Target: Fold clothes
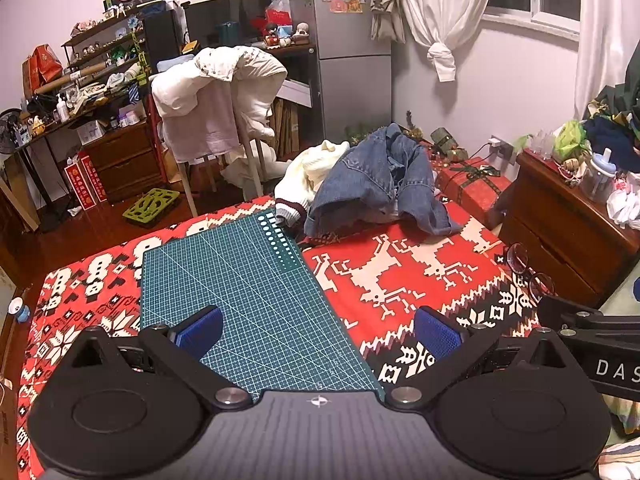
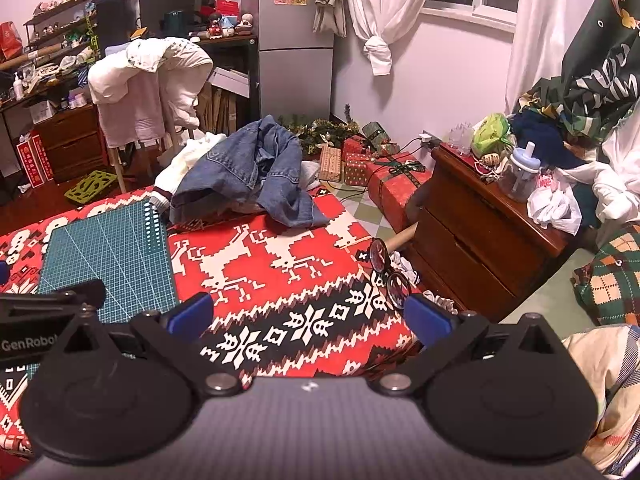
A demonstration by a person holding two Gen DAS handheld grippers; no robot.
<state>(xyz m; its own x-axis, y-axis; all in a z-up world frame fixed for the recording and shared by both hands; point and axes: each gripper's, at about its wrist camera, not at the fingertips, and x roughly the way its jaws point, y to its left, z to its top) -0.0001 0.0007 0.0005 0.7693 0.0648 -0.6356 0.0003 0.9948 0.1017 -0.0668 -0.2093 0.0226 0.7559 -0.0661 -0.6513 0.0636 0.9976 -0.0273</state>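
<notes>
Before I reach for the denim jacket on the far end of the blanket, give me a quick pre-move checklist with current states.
1. Left gripper open and empty: ok.
2. Right gripper open and empty: ok.
3. Denim jacket in view and uncovered: ok; it lies crumpled on top of the pile.
4. Jacket free of other clothes: not ok; it overlaps the cream sweater.
5. Folding area clear: ok; nothing lies on the green cutting mat.
6. Hazards on the blanket: not ok; eyeglasses sit at its right edge, near the right gripper.
</notes>
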